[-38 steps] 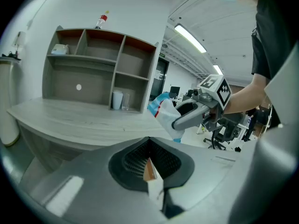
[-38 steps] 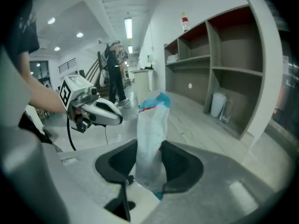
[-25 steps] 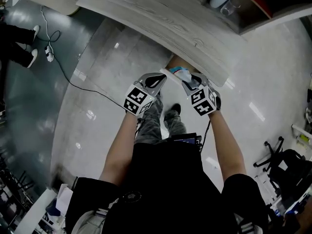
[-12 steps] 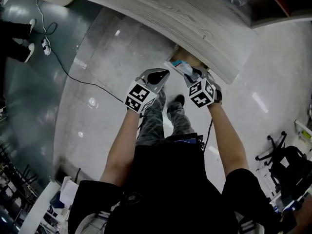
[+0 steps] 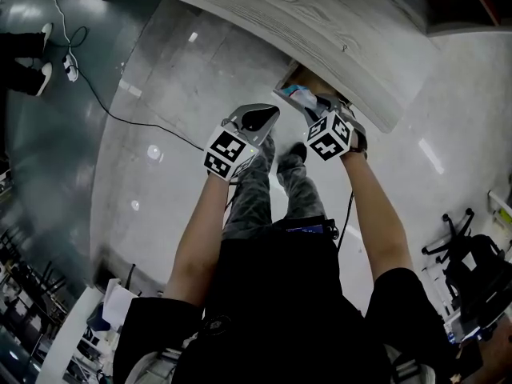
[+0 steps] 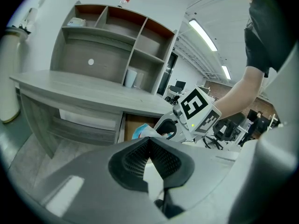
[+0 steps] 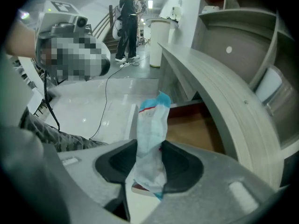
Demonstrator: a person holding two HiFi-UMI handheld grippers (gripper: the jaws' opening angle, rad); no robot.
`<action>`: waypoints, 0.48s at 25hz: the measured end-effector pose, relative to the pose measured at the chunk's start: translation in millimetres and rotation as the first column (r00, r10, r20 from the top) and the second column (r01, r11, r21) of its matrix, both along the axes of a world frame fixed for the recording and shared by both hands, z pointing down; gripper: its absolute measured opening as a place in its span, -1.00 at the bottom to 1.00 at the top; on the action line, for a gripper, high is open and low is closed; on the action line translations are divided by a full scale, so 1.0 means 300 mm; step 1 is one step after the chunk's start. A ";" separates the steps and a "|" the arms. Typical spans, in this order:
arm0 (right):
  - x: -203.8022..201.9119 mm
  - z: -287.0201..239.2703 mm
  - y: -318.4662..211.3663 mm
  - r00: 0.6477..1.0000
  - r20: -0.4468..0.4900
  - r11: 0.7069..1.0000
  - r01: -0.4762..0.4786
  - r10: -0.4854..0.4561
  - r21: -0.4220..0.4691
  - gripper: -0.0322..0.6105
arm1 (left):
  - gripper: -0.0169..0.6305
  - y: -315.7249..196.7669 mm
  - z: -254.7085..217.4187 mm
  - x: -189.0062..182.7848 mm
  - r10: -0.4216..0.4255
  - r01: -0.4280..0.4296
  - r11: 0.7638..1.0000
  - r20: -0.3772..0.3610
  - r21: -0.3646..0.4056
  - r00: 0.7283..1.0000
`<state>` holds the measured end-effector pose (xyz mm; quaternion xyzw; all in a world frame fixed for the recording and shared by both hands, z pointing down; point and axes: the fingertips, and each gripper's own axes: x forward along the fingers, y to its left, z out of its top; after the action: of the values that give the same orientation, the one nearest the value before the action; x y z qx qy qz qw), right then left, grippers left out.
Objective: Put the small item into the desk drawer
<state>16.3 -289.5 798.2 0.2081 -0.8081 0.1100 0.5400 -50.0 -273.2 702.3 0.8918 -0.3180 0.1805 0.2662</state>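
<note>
Head view looks steeply down — both gripper views share the drawer [image 7: 194,129].

1. The desktop [image 5: 336,30] is covering most of the open drawer [image 5: 296,77] in the head view.
2. The right gripper [image 7: 149,158] is hiding the lower end of the blue-and-white packet [image 7: 152,120], whose print is showing too blurred to read.
3. The head view's left edge is cutting off a bystander's legs [image 5: 20,54].

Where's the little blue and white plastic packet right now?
In the right gripper view, the blue and white plastic packet is pinched in the right gripper, right at the open brown drawer under the grey wooden desk.
</note>
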 end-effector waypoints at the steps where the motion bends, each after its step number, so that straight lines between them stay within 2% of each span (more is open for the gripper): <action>1: 0.000 0.011 0.000 1.000 -0.004 1.000 0.004 -0.004 -0.006 -0.39 | -0.94 0.001 0.007 -0.002 -0.002 0.002 1.000 0.001 -0.003 1.000; 12: -0.003 0.116 -0.016 0.997 -0.065 0.998 0.032 -0.035 -0.048 -0.39 | -0.94 -0.007 0.055 -0.007 0.009 -0.009 1.000 0.012 -0.020 1.000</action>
<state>15.5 -294.4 832.9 0.1852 -0.7905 0.1130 0.5727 -52.0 -275.3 718.9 0.8894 -0.3138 0.1902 0.2726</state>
